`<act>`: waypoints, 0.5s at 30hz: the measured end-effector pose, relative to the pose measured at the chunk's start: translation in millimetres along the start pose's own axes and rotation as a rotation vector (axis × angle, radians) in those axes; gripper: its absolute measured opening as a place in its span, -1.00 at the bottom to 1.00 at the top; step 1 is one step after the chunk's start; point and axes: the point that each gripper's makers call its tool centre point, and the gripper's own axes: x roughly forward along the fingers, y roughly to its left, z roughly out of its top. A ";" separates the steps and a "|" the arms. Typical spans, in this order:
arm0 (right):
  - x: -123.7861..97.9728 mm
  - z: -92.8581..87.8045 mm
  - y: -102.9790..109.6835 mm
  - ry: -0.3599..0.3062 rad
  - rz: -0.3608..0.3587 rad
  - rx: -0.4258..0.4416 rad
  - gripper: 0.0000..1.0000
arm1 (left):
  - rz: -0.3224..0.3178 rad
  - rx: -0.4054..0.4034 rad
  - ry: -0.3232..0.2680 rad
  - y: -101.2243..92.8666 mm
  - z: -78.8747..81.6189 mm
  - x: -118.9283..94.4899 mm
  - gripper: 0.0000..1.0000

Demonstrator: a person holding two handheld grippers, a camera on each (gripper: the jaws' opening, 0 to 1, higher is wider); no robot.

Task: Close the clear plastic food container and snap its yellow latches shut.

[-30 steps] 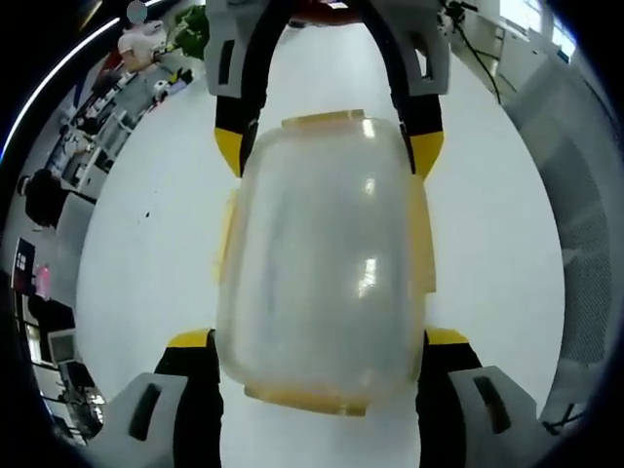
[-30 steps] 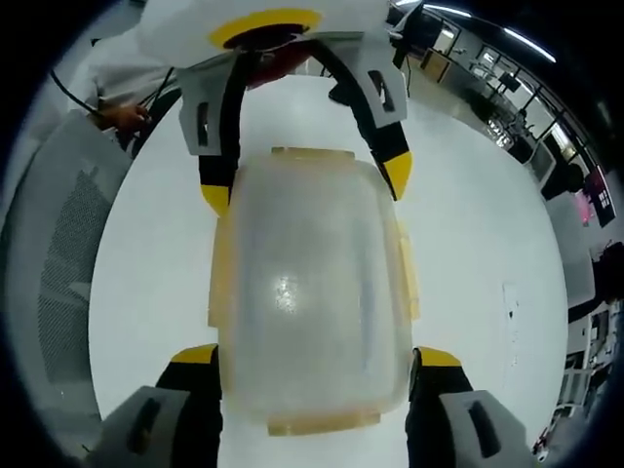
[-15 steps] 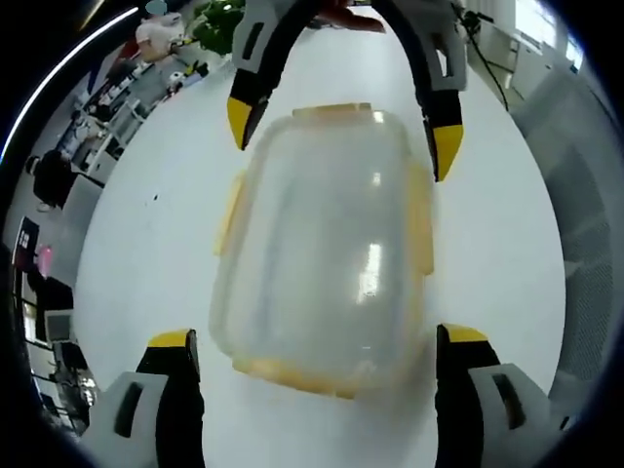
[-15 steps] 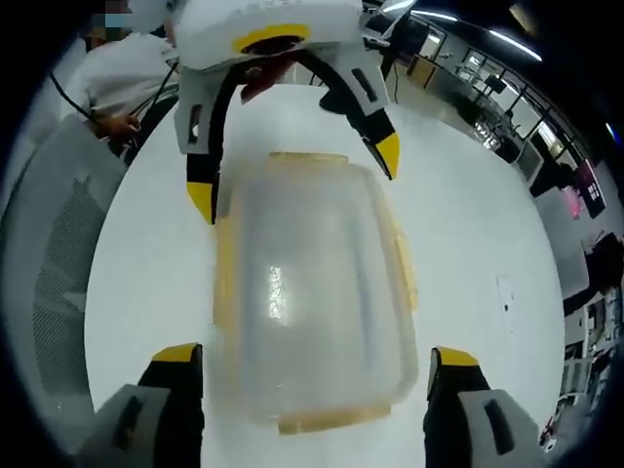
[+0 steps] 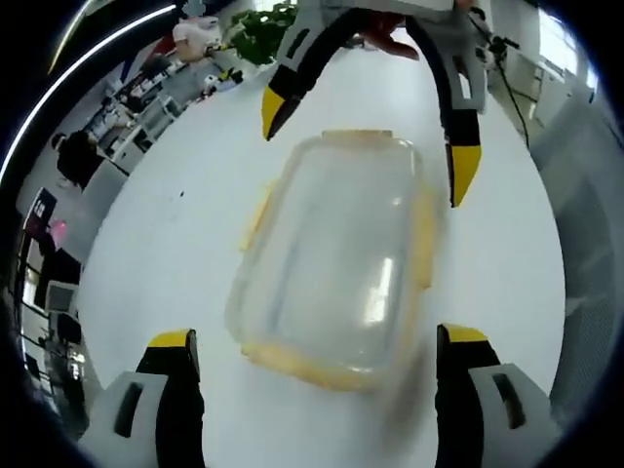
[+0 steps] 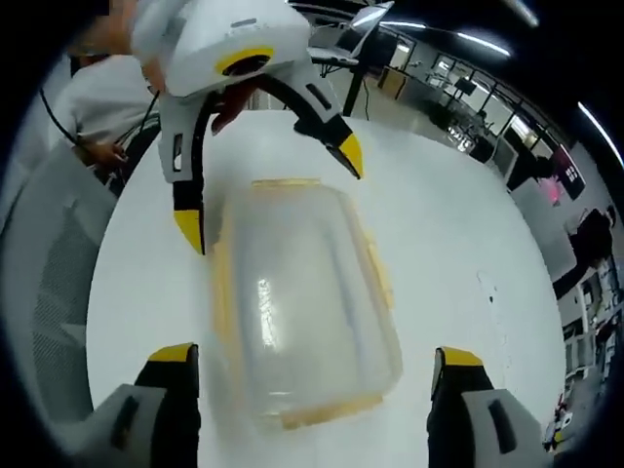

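The clear plastic food container (image 5: 336, 253) lies on the white table (image 5: 146, 214) with its lid on top. Yellow latches (image 5: 424, 244) run along its sides and ends; whether they are snapped down I cannot tell. My left gripper (image 5: 314, 341) stands open, its yellow-tipped jaws wide of the container's near end and touching nothing. Opposite it, my right gripper (image 5: 369, 141) hangs open over the far end. In the right gripper view the same container (image 6: 297, 312) sits between my open right gripper (image 6: 314, 356) and the open left gripper (image 6: 268, 192).
A grey mesh chair (image 6: 49, 322) stands close to the table's edge, with a person in white (image 6: 97, 88) behind it. Office desks and a green plant (image 5: 258, 29) lie beyond the far side of the table (image 6: 458, 244).
Both grippers, whose jaws stood close against the container's sides a second ago, have spread wider and drawn back from it. The container stays on the table.
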 end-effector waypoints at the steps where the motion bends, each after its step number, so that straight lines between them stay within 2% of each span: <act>1: -1.0 0.6 -0.4 -0.008 -0.003 0.010 0.98 | 0.009 -0.015 -0.011 1.5 0.0 -2.0 0.98; 5: -5.0 1.4 1.8 -0.037 -0.012 0.048 0.98 | 0.034 -0.044 -0.017 3.8 -5.0 -5.6 0.98; 13: -9.9 1.4 4.4 -0.065 -0.025 0.105 0.98 | 0.043 -0.098 -0.031 -0.6 -9.4 -13.0 0.98; 15: -11.4 3.6 4.5 -0.088 -0.032 0.146 0.98 | 0.049 -0.115 -0.037 -1.6 -10.9 -14.6 0.98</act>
